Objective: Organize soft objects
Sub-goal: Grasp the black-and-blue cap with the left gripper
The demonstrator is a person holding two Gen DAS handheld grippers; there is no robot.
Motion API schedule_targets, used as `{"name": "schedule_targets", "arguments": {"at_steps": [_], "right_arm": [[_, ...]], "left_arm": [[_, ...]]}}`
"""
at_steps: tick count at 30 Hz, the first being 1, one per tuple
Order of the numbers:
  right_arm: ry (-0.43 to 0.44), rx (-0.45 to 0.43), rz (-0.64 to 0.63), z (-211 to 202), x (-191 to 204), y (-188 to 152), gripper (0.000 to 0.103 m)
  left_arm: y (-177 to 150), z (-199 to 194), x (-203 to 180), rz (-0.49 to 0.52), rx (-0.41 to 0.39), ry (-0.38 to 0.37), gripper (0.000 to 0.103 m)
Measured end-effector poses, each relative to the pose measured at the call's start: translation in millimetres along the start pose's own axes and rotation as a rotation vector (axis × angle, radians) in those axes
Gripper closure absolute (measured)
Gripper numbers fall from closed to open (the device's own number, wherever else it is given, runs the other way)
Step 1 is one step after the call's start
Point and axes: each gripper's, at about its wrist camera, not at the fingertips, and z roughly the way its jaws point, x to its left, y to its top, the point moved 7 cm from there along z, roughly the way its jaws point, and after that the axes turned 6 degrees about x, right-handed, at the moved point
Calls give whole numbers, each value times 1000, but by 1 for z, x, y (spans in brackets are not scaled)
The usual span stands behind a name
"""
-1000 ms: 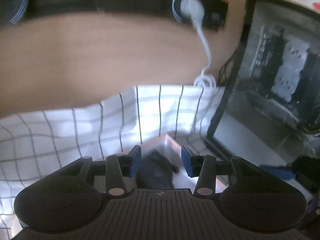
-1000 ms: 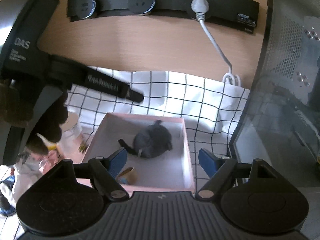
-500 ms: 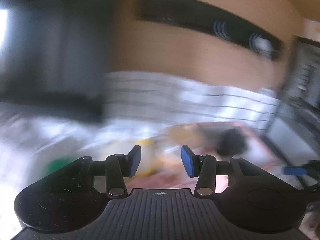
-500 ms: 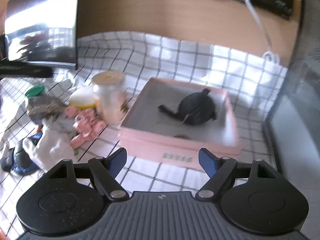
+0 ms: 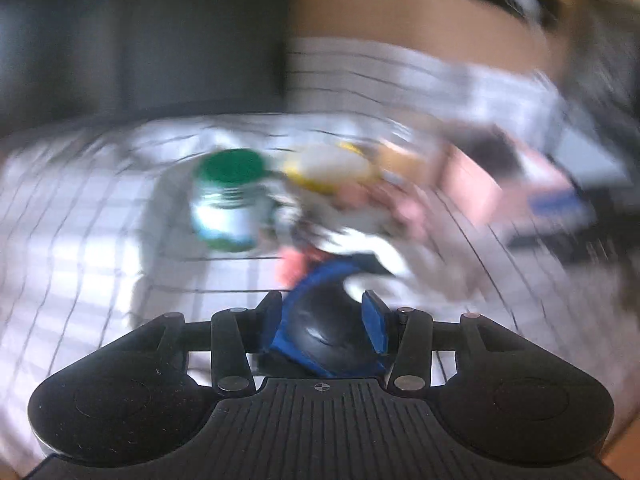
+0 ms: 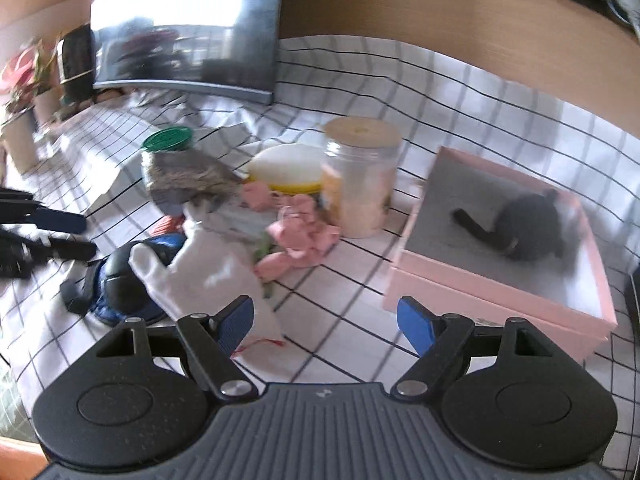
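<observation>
The left wrist view is blurred. My left gripper (image 5: 323, 322) is open and low over a blue and black soft pad (image 5: 324, 332), which shows between its fingers; the pads do not press it. In the right wrist view that gripper (image 6: 60, 236) is at the far left, just beside the pad (image 6: 120, 280). A white glove (image 6: 208, 272), a pink fabric bunch (image 6: 304, 232) and a grey furry thing (image 6: 192, 184) lie in a pile. A dark grey soft toy (image 6: 528, 224) lies in the pink box (image 6: 500, 288). My right gripper (image 6: 326, 316) hangs open and empty above the cloth.
A green-lidded jar (image 6: 168, 140), a yellow-and-white tub (image 6: 288, 168) and a clear jar with a beige lid (image 6: 360, 176) stand behind the pile on the checked cloth (image 6: 360, 92). A monitor (image 6: 184, 24) stands at the back, plant pots (image 6: 24, 128) at the far left.
My left gripper has swung left from above the pink box and come down over the blue and black pad. My right gripper has drawn back and turned left. Neither jaw width has changed.
</observation>
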Motion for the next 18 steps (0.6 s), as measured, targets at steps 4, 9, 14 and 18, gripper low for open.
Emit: {"name": "schedule_targets", "arguments": {"at_steps": [4,9,14,18], "right_arm": [[24,10,-18,0,8,-2,23],[25,25,-26,-4,7,-11,23],[9,45,4,-4,0,-21,23],[-11,48,28,-9,-6,-27,23]], "left_arm": [[-6,23,-19,150,48,63,51],[-5,46,-23,223,98,59,43],[-7,61,-17,215,137,20,26],[-6,77,-13,190,164,-6,20]]}}
